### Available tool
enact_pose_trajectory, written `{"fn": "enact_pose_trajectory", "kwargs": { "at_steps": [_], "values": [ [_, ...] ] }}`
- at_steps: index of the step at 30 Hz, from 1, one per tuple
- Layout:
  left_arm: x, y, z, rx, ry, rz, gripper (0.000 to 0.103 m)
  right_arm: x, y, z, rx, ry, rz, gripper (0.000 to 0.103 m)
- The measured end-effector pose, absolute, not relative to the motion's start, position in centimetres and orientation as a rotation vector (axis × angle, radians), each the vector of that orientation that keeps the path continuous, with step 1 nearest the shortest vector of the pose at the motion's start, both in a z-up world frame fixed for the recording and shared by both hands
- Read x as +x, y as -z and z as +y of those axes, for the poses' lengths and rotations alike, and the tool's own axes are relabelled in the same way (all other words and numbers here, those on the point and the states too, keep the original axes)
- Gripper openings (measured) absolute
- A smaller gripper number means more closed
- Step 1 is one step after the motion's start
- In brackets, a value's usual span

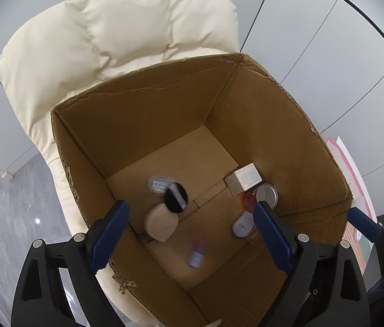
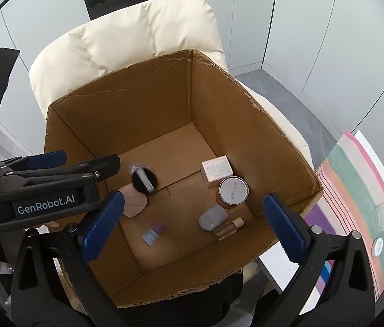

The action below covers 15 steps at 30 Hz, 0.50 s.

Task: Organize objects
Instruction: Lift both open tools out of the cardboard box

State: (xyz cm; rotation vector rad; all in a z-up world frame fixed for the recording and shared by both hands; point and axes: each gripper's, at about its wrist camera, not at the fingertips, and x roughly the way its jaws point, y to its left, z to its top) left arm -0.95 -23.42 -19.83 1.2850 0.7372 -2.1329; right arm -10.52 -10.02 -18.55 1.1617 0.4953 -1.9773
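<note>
Cream cushion (image 1: 104,41) backs the carton (image 1: 260,114); both grippers (image 1: 192,231) (image 2: 194,229) tilt steeply down, gaping, over perhaps a blurred vial (image 1: 196,253).

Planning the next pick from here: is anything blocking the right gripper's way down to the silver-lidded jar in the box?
Nothing visible does. The right gripper hangs open above the cardboard box, whose top is open. The silver-lidded jar stands uncovered, though a small white carton and a grey case crowd its sides.
</note>
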Motion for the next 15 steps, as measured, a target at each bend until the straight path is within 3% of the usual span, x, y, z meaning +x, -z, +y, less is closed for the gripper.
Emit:
{"fn": "enact_pose_trajectory", "kwargs": {
  "at_steps": [15],
  "values": [
    [-0.5, 18.8, -23.4, 1.260, 2.137, 0.701, 0.093, -10.5, 18.3, -9.4, 1.188, 1.966, 0.461, 0.103]
  ]
}}
